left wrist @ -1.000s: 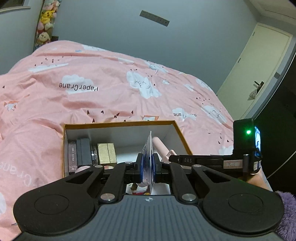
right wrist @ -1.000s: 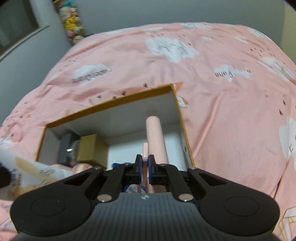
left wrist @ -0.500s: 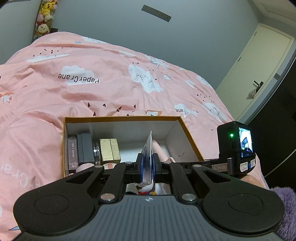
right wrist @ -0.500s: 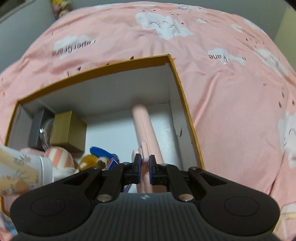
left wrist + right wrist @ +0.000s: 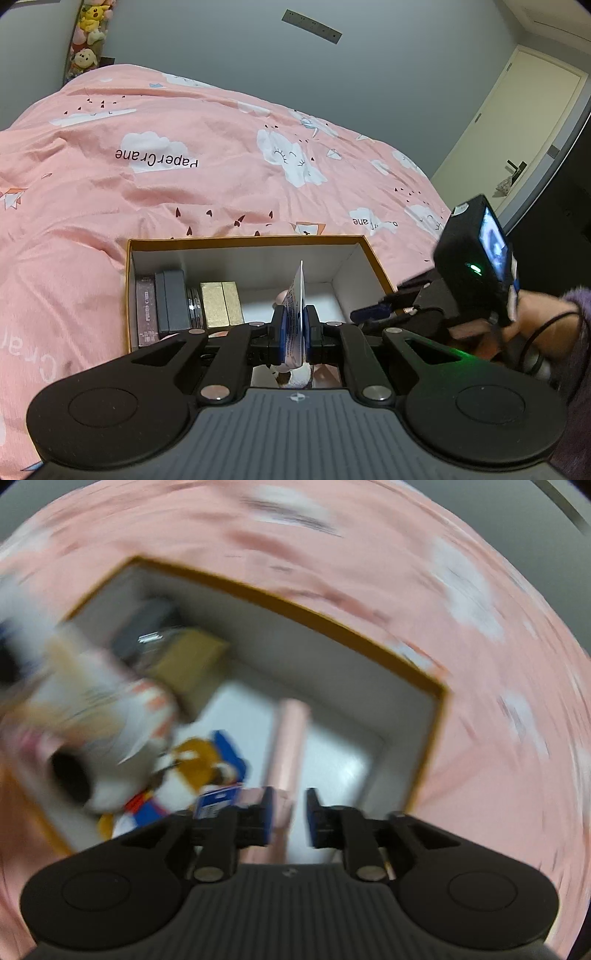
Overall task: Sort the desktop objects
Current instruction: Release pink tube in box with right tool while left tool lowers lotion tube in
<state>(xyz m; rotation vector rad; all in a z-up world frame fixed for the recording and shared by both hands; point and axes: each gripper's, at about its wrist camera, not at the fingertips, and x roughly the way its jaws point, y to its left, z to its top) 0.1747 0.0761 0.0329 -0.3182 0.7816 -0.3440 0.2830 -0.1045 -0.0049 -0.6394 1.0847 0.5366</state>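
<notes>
Pink duvet (image 5: 221, 192) covers the bed; orange-rimmed box (image 5: 243, 242) sits on it at the near edge. Box far-left corner: dark cases (image 5: 173, 299) and a gold box (image 5: 219, 302) standing on edge, packed tight. Plush toys (image 5: 192, 768) lie near-left on the box floor, blurred in the right wrist view.

Pink tube (image 5: 291, 738) lies on the white floor right of centre, running near to far. Right gripper (image 5: 290, 816) is just above its near end, jaws opening, tube between them but pads look clear of it. Tube looks stiff, light, smooth: would roll, so grip across the middle.

Left gripper (image 5: 295, 332) is pinched tight on a thin printed card (image 5: 297, 295), upright over the box. Card is light, bendy; hold it low and flat-on, it'll flex if pushed edge-first.
</notes>
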